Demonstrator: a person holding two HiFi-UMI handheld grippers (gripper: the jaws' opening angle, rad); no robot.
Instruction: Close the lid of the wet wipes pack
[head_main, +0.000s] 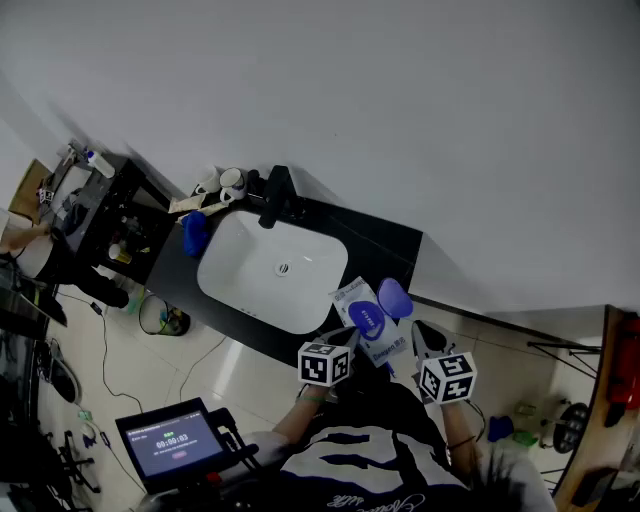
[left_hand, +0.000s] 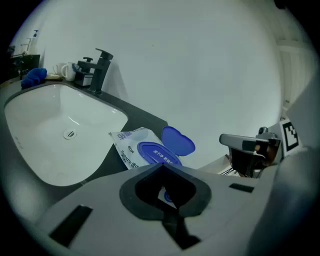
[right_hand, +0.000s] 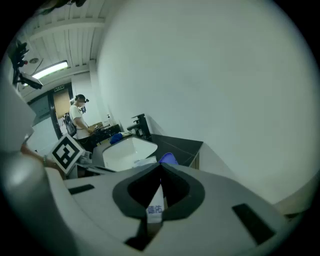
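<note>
1. The wet wipes pack (head_main: 368, 322) lies at the near right corner of the counter (head_main: 380, 240), just right of the sink (head_main: 240, 270). Its near end reaches past the counter's near edge toward the person.

2. The pack's long axis runs askew, from that near edge back toward the sink's right rim. Both grippers therefore meet it end-on from the near side.

3. The blue lid (head_main: 394, 297) is open. It is folded back off the pack's right flank, toward the counter's right edge and the wall. Its hinge appears to sit on that right side of the blue oval frame (left_hand: 152, 152).

4. The left gripper (left_hand: 161, 167) has its jaws together. A white, blue-printed bit of the pack's near end shows in the gap behind the tips, so it seems pinched on that end.

5. The right gripper (right_hand: 161, 166) is also closed, clamping a white strip of the pack's edge with blue print between its jaws.

6. The relation that matters is that the lid lies ahead of both grippers but on the right one's side, so the right gripper is the nearer.

7. As I judge it, the closing move means freeing that gripper and swinging the lid leftward and down onto the frame, while the left gripper steadies the pack.
</note>
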